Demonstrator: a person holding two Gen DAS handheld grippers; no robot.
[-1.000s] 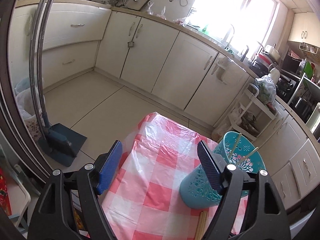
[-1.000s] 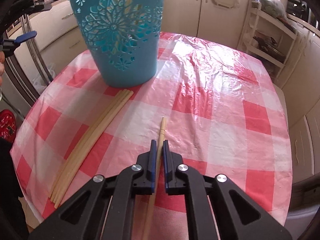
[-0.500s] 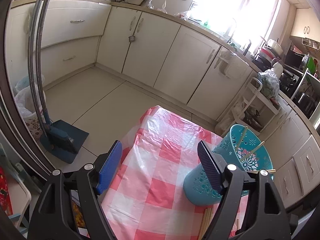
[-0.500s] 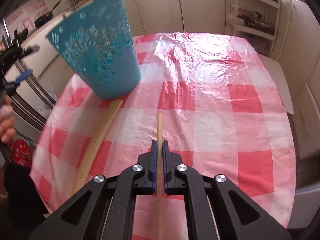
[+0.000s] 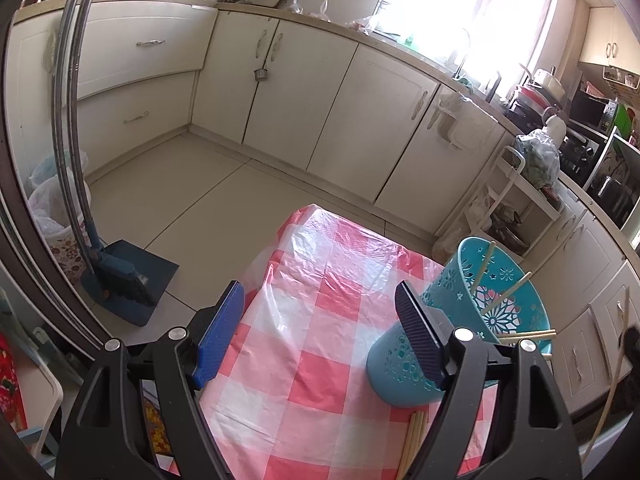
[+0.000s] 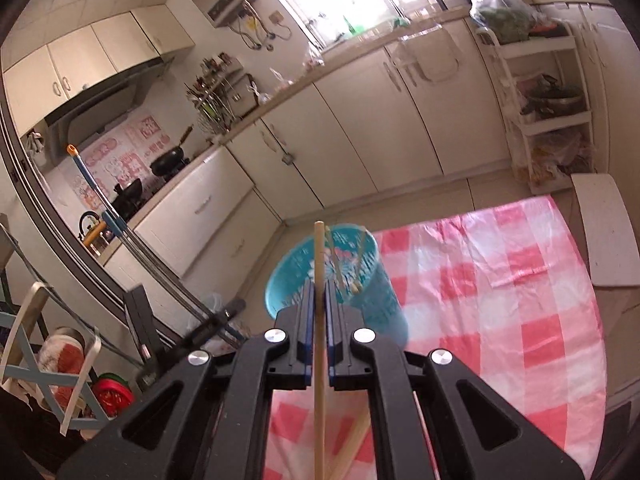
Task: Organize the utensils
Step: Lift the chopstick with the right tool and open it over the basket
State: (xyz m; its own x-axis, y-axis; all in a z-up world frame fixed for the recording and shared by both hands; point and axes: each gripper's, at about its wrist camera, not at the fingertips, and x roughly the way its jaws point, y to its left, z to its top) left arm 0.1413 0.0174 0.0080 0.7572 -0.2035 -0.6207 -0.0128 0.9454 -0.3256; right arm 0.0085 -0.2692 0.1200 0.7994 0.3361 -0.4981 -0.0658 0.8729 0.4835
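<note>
The basket [image 6: 360,280] is motion-blurred in the right wrist view; its cutout pattern and the chopsticks inside it cannot be resolved there. Its near wall is hidden behind the right gripper [image 6: 319,292]. The held chopstick [image 6: 319,340] is cut off by the bottom edge. In the left wrist view, the loose chopsticks [image 5: 414,436] on the table [image 5: 320,280] are partly covered by the left gripper [image 5: 320,332] and cut off below.

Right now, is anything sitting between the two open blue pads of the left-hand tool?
No. In the left wrist view the left tool stands open over bare checked tablecloth; the blue basket sits beyond its right pad.
</note>
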